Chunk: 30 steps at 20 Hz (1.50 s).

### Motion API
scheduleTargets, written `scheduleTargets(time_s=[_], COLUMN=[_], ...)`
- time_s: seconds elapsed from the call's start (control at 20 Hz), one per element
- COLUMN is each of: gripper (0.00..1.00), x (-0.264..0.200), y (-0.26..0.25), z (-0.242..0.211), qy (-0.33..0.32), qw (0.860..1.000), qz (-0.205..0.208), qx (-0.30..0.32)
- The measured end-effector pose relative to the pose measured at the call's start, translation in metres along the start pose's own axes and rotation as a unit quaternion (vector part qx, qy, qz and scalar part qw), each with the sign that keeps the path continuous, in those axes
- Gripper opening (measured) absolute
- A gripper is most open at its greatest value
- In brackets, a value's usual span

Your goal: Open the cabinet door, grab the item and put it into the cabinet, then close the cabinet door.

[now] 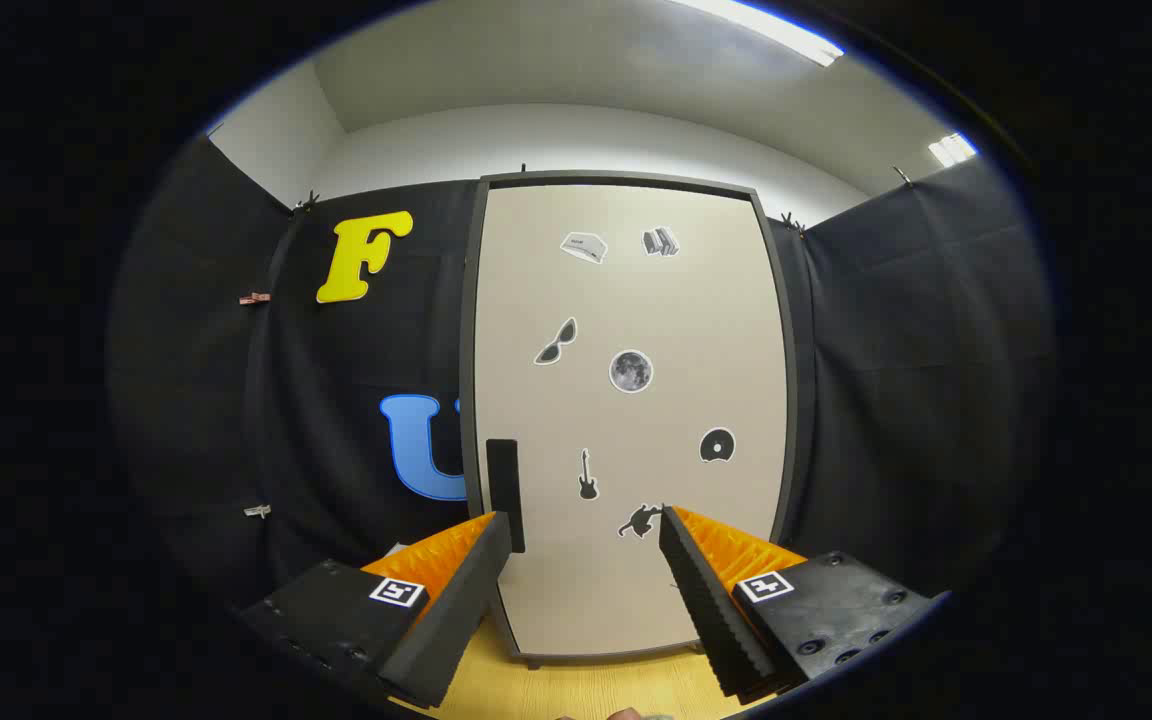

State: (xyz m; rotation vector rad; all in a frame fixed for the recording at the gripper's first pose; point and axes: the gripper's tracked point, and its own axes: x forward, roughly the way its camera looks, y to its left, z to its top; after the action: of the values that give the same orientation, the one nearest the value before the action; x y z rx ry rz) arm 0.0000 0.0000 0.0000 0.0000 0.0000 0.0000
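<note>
A tall cabinet [636, 300] with a beige door in a dark frame stands straight ahead, and the door is shut. Several small stickers dot the door. A black vertical handle [503, 493] sits near the door's lower left edge. My gripper [586, 530] is open, its fingers spread wide in front of the door's lower part. The left fingertip [496, 535] is just below and beside the handle, which it partly overlaps. Nothing is between the fingers. The cabinet's inside is hidden behind the door.
The cabinet stands on a light wooden surface [586, 690] that shows below the fingers. Black cloth walls [916, 380] close in on both sides of the cabinet. A white wall and ceiling rise above.
</note>
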Motion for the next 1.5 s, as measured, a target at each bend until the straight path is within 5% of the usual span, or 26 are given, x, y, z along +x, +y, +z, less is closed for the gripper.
scheduleTargets(time_s=[1.1, 1.5], gripper=[0.97, 0.97], x=[0.006, 0.062], y=[0.009, 0.032], z=[-0.011, -0.022], qy=[0.008, 0.015], qw=[1.000, 1.000], qz=[0.011, 0.023], qx=[0.001, -0.004])
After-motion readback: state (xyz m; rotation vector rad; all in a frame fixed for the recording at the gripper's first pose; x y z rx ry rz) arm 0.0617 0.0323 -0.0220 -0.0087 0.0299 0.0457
